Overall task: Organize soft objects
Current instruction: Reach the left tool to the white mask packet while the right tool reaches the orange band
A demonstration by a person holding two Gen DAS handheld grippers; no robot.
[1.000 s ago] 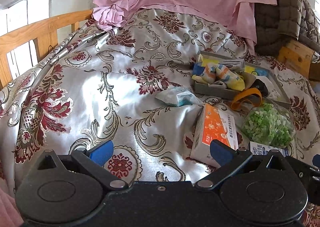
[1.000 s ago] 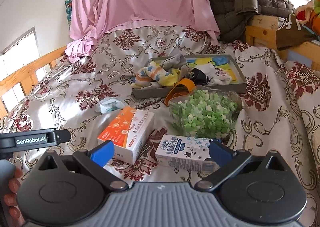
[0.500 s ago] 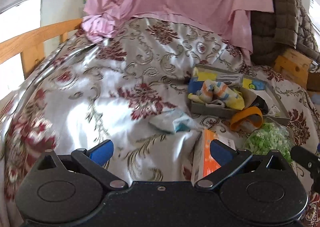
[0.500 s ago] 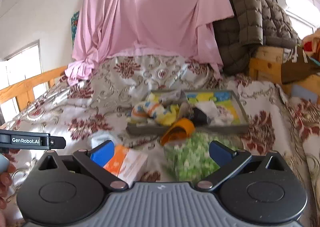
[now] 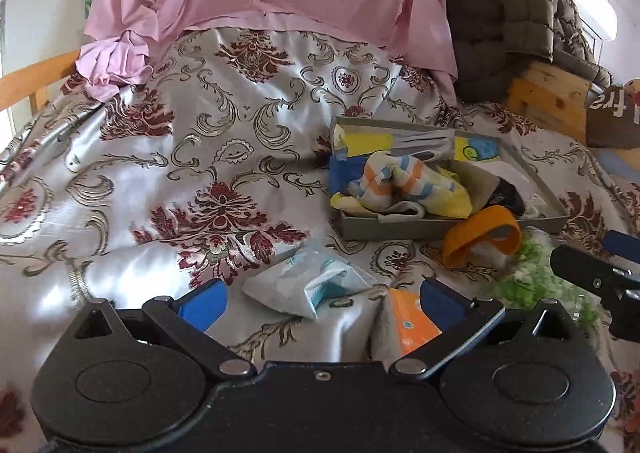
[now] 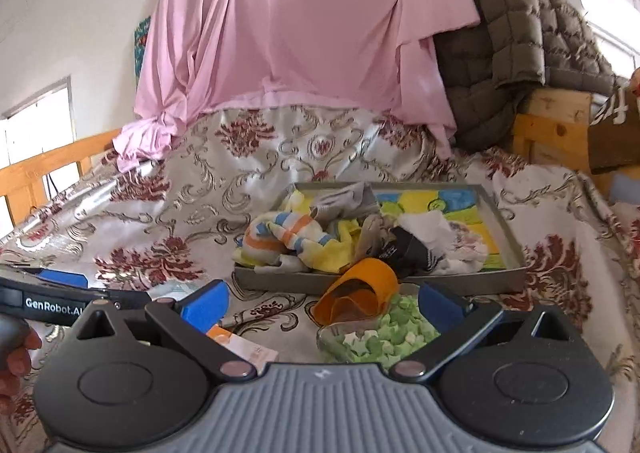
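A bed covered by a shiny floral bedspread (image 5: pixel 224 157) is seen, with a pink sheet (image 6: pixel 304 25) draped at its head and a quilted brown coat (image 6: pixel 504 41) hung beside it. The left gripper (image 5: pixel 322 299) is held low over the cover with its blue pads spread wide and nothing between them; the right gripper (image 6: pixel 322 299) is likewise wide open and empty. Directly between the left fingers a soft white-and-teal packet (image 5: pixel 308 287) is seen lying on the cover, and an orange tissue box (image 5: pixel 408 323) is partly hidden just behind the right-hand pad. Ahead of the right gripper an orange band (image 6: pixel 358 289) is draped over the near rim of a grey tray (image 6: pixel 508 237), touching a clear container of green pieces (image 6: pixel 380 337). Further out, the tray is filled with a striped cloth (image 6: pixel 280 233) and other crumpled fabrics. The step in hand is judged to be an approach to a loose soft item, probably the packet. It would best be taken by lowering the left pads on either side of its thickest part, so that the slippery bedspread is not pinched with it. The box should be cleared by the right-hand pad before closing. The packet is likely to crumple, so a light closure should suffice.
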